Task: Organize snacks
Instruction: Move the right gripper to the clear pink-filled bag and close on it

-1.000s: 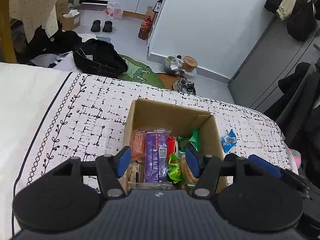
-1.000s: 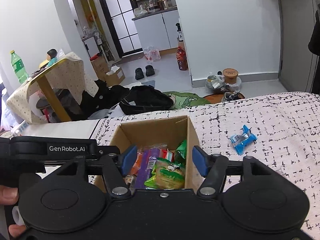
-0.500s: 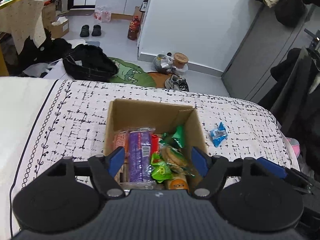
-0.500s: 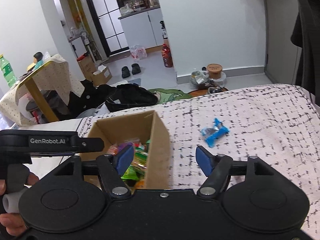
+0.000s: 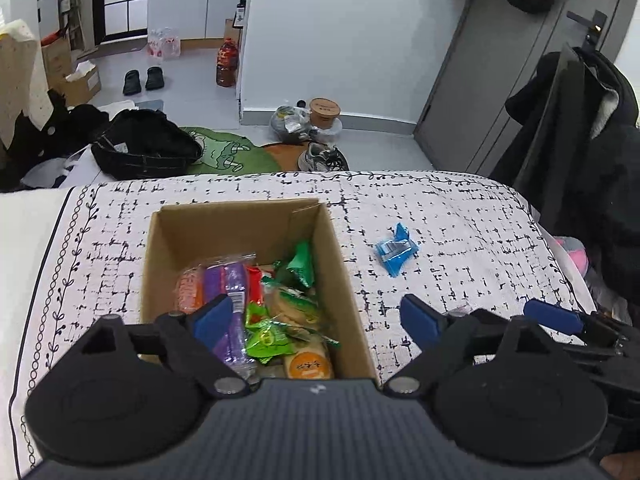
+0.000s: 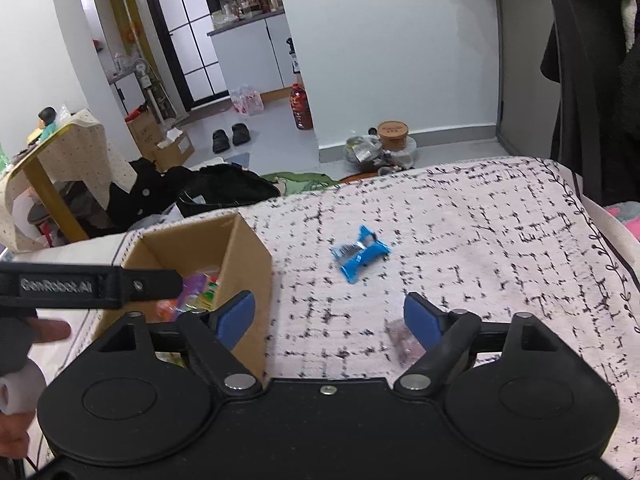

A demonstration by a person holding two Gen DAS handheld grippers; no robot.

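Observation:
An open cardboard box [image 5: 336,264] holds several snack packets, purple [image 5: 234,300], green and orange. It also shows in the right wrist view [image 6: 248,256]. A blue snack packet [image 5: 396,250] lies on the patterned cloth right of the box and shows in the right wrist view [image 6: 360,254]. A small pinkish wrapped snack [image 6: 402,340] lies by the right finger. My left gripper [image 5: 316,320] is open and empty over the box's near right corner. My right gripper [image 6: 332,318] is open and empty, above the cloth in front of the blue packet.
The white cloth with black marks [image 6: 480,240] covers the surface, whose far edge drops to the floor. Dark coats [image 5: 580,140] hang at the right. A black bag [image 5: 144,148], shoes and jars lie on the floor beyond.
Both grippers have moved right and opened wider. The box has shifted left in both views, and the blue packet now sits ahead of the right gripper.

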